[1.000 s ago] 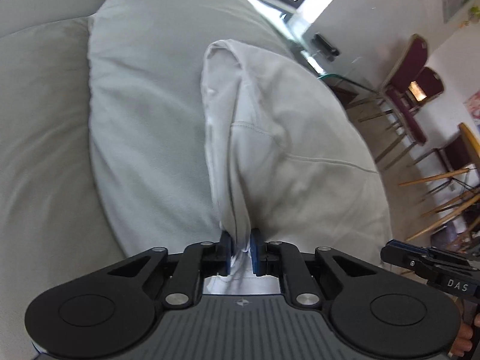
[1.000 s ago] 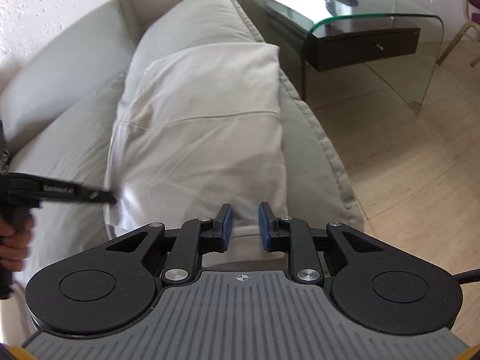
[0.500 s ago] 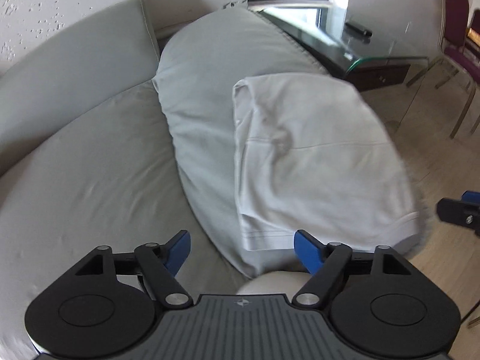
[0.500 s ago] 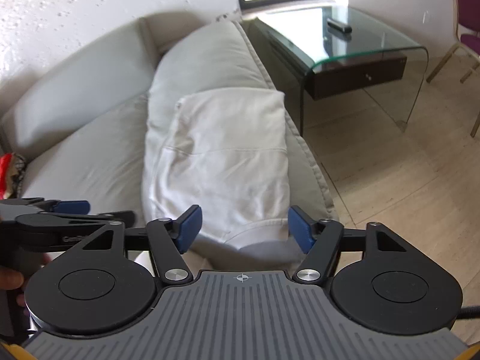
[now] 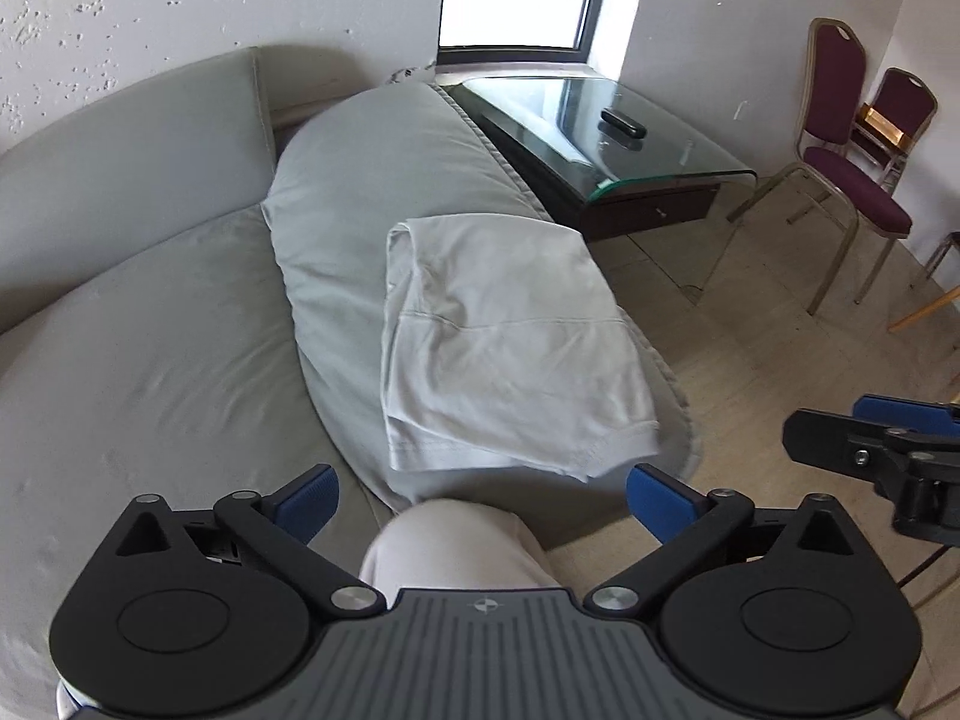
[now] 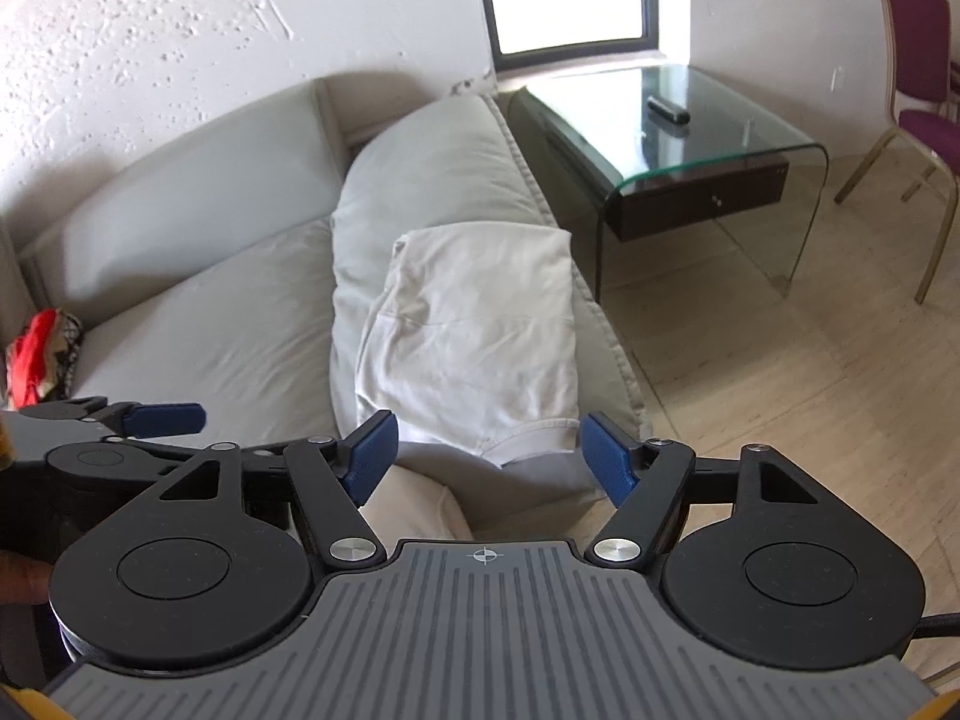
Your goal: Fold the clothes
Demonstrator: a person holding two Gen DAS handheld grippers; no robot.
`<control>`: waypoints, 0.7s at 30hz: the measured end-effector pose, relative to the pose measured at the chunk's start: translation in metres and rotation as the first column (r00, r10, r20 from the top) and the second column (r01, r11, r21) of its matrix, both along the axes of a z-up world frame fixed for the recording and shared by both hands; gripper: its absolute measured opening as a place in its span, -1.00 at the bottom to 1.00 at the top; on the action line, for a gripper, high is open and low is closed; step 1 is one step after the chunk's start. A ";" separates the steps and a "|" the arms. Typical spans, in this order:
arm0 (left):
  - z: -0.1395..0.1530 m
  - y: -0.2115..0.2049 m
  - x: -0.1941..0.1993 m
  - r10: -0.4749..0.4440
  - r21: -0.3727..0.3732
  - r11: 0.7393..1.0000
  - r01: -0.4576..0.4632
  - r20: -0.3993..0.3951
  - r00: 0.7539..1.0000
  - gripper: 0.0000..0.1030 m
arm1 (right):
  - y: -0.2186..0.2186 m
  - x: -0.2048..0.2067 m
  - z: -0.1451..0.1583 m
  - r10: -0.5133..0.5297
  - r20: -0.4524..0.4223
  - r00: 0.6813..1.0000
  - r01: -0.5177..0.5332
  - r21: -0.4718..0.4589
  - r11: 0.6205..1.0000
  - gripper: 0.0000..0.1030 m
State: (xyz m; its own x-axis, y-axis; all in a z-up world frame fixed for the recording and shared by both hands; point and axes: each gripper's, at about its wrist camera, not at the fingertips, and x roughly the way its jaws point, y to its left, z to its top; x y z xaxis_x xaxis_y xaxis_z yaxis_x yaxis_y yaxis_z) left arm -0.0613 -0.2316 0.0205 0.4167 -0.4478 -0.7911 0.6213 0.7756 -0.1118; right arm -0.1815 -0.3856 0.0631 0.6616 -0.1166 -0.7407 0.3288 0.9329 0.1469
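Note:
A folded white garment [image 5: 510, 348] [image 6: 474, 330] lies flat on the grey sofa's padded arm [image 5: 360, 180]. My left gripper [image 5: 480, 498] hovers above and short of its near hem. Its jaws are opening wide and nothing is between them. My right gripper [image 6: 489, 456] hangs just above the near hem too, jaws opening and empty. Each gripper shows in the other's view: the right gripper [image 5: 870, 444] at the right edge, the left gripper [image 6: 150, 420] at the left edge.
A person's knee [image 5: 456, 546] in light trousers sits under both grippers. A glass side table [image 6: 720, 138] with a black remote [image 6: 667, 110] stands past the sofa arm. Maroon chairs [image 5: 852, 180] stand on the tiled floor at right. Red and patterned cloth [image 6: 36, 354] lies on the sofa seat [image 5: 150, 360].
Both grippers let go of the white garment, opened wide and rose back from it. The garment went from pinched at its near edge to lying folded on the sofa arm.

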 end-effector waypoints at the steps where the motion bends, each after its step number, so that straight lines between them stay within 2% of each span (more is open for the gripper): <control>1: 0.002 0.000 -0.004 -0.012 -0.006 1.000 0.012 0.002 1.000 0.99 | 0.002 -0.002 0.002 0.002 0.001 1.000 -0.002 -0.010 1.000 0.44; 8: 0.006 0.000 -0.019 -0.012 -0.031 0.999 0.013 0.028 1.000 0.98 | 0.003 -0.007 0.005 0.010 0.002 1.000 -0.010 -0.048 0.999 0.48; 21: -0.008 -0.011 -0.023 0.002 0.028 1.000 -0.002 0.018 1.000 0.98 | -0.001 -0.007 -0.010 0.019 -0.015 1.000 -0.020 -0.041 0.999 0.49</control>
State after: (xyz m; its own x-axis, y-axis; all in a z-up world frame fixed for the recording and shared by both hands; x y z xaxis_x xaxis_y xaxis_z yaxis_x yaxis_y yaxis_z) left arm -0.0845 -0.2428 0.0125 0.4319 -0.4244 -0.7959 0.6214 0.7796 -0.0784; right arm -0.1883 -0.3867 0.0529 0.6532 -0.1340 -0.7453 0.3121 0.9444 0.1037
